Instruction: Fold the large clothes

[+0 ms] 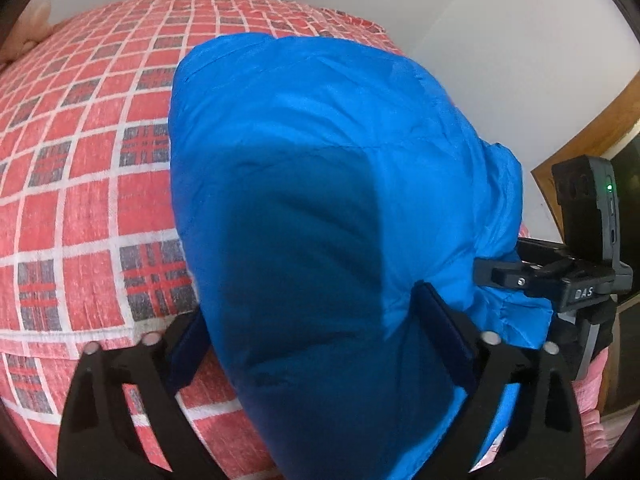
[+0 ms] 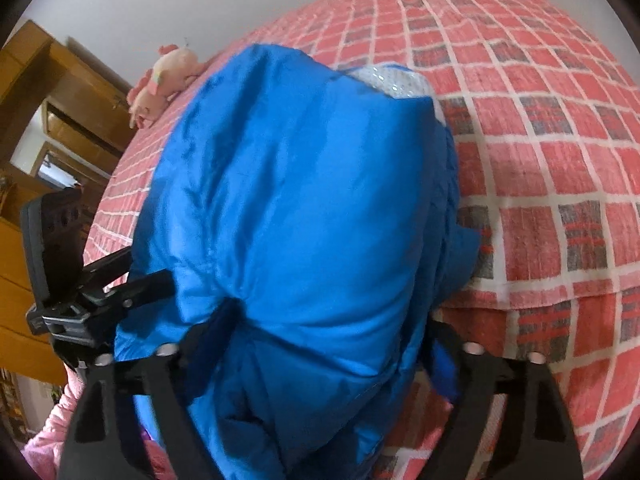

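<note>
left wrist view: the left gripper (image 1: 316, 344) has its two black fingers spread wide around a thick fold of the blue padded jacket (image 1: 320, 184), which bulges between them over the red checked bedspread (image 1: 80, 160); whether they actually pinch it, i cannot tell; the right gripper (image 1: 492, 276) meets the jacket's far edge. right wrist view: the right gripper (image 2: 320, 356) likewise straddles the bunched jacket (image 2: 304, 200), grip unclear; a pink plush toy (image 2: 164, 80) lies at the bed's edge.
</note>
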